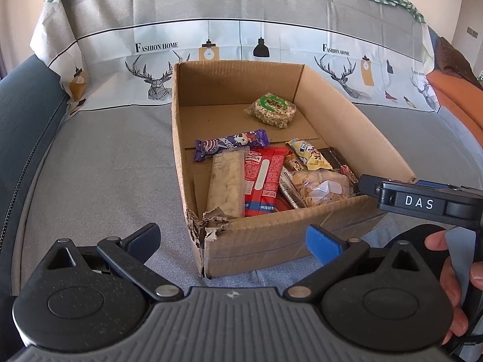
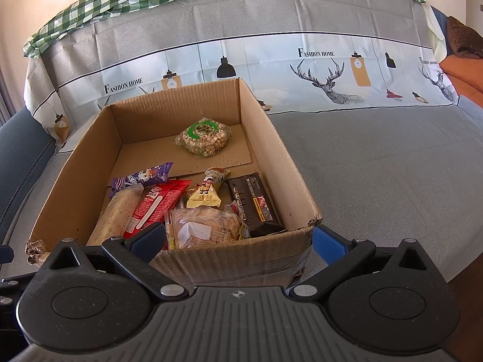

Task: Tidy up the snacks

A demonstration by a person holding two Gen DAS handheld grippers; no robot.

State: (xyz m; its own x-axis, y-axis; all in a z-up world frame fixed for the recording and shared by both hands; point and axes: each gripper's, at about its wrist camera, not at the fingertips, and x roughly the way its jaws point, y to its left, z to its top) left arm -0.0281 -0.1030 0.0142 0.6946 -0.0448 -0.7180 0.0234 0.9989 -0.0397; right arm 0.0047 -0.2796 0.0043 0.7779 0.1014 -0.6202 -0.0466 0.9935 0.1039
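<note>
We take the cardboard box (image 1: pixel 265 241) on the grey cover as landmark. Left gripper (image 1: pixel 232 238): jaws wide apart, empty, just outside the box's torn near-left corner. Inside the near wall, left to right: pale cracker sleeve (image 1: pixel 227 185), red packet (image 1: pixel 264 178), clear biscuit bag (image 1: pixel 320 187), the first two with long axes running away from us. Round puffed cake (image 1: pixel 271 109) sits alone, far end. Right gripper (image 2: pixel 238 241): jaws apart, straddling the near wall, biscuit bag just ahead. We judge it nearer.
</note>
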